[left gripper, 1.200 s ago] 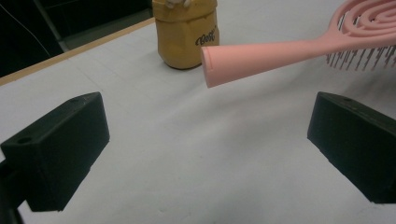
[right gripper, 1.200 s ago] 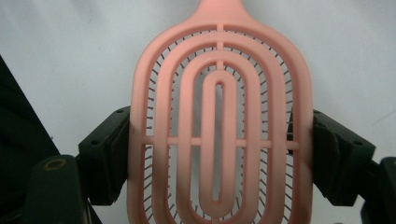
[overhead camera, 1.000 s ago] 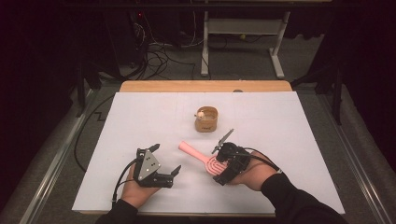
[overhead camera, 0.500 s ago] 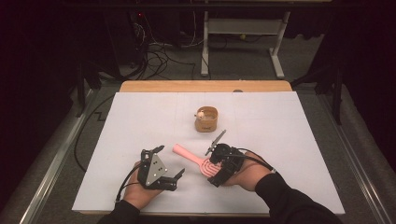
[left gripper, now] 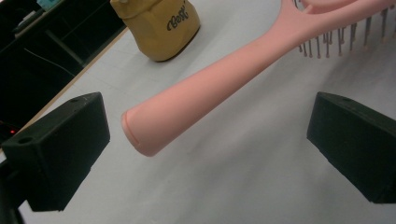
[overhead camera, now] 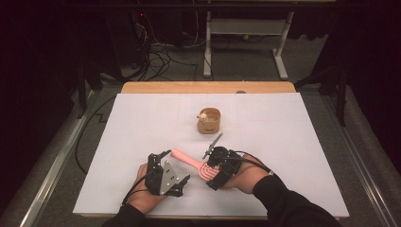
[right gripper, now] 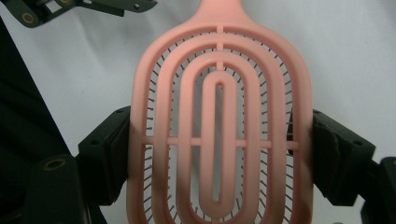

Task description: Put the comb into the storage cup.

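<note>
- Clamping the pink hairbrush [right gripper: 219, 135] by its head, the right gripper [overhead camera: 218, 166] holds it just above the white table [overhead camera: 293, 142].
- Left gripper [overhead camera: 176, 176] jaws stand wide — the brush handle points between them, untouched.

I've got the pink hairbrush [overhead camera: 193, 165] up off the white surface [overhead camera: 293, 142], near the yellow pouch [overhead camera: 209, 121] on my side. Its vented oval head [right gripper: 217, 140] faces up, bristles pointing down, and its smooth round handle [left gripper: 205, 93] angles away from the pouch.

Black sleeves; each black gripper [overhead camera: 183, 180] trails a cable, the left topped by a grey plate.
</note>
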A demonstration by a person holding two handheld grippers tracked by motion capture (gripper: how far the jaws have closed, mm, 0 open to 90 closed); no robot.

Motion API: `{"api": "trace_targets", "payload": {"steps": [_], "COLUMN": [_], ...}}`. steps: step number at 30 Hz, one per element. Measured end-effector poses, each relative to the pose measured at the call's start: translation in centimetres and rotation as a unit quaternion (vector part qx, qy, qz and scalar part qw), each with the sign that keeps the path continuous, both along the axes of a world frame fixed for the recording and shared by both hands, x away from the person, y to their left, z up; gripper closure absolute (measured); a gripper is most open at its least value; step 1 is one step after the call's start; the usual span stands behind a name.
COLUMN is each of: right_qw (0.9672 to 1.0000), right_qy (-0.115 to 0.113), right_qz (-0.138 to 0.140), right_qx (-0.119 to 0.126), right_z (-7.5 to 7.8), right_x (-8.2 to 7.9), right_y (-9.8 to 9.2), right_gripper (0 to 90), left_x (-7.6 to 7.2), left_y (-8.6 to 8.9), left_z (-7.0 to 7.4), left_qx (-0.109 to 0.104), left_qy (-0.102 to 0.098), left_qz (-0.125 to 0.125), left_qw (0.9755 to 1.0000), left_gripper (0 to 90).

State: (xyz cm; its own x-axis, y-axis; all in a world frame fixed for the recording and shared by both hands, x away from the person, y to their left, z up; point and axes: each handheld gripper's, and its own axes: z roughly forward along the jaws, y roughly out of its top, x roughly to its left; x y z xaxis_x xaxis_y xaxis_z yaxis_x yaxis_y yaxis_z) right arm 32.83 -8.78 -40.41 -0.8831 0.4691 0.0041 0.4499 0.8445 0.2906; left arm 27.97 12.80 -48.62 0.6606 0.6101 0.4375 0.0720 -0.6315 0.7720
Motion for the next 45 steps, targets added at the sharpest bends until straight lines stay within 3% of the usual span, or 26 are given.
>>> {"api": "trace_targets", "payload": {"steps": [3,9,14,24,29,36,39,41,42,45], "right_qw": [1.0000,1.0000,0.9999,0.9997,0.9996,0.9996,0.9995,0.9995,0.9995,0.9995], "right_qy": [0.002,0.002,0.002,0.001,0.000,0.000,0.000,0.000,0.000,-0.001], "right_qz": [0.003,0.010,0.012,0.022,0.027,0.028,0.029,0.029,0.029,0.031], "right_qx": [0.000,0.000,-0.004,-0.006,-0.007,-0.010,-0.009,-0.009,-0.009,-0.006], "right_z": [-0.1,-0.3,-0.3,-0.5,-0.6,-0.6,-0.6,-0.6,-0.6,-0.6], "right_x": [-0.1,0.0,0.1,-0.1,-0.1,-0.1,0.0,0.0,0.0,0.0], "right_y": [0.3,0.8,1.2,2.2,2.7,2.9,2.9,2.9,2.9,2.8], "right_gripper": [20.1,20.1,20.1,20.1,20.1,20.1,20.1,20.1,20.1,20.1], "left_x": [0.0,0.0,-0.5,-0.7,-0.9,-0.9,-1.0,-1.1,-1.2,-1.4], "left_y": [-0.1,-0.4,-1.0,-1.5,-1.7,-1.7,-1.8,-1.8,-1.8,-2.1], "left_z": [0.0,-0.3,-0.3,-0.5,-0.6,-0.6,-0.8,-0.8,-0.8,-1.0], "left_qx": [0.007,0.045,0.084,0.114,0.126,0.138,0.145,0.149,0.161,0.176], "left_qy": [-0.004,-0.015,-0.037,-0.053,-0.059,-0.065,-0.066,-0.067,-0.073,-0.082], "left_qz": [0.004,0.013,0.013,0.017,0.014,0.019,0.015,0.010,0.006,-0.003], "left_qw": [1.0000,0.9988,0.9957,0.9919,0.9902,0.9881,0.9871,0.9864,0.9843,0.9810], "left_gripper": [0.0,1.0,1.4,4.0,12.9,15.2,21.6,31.2,31.2,38.2]}}
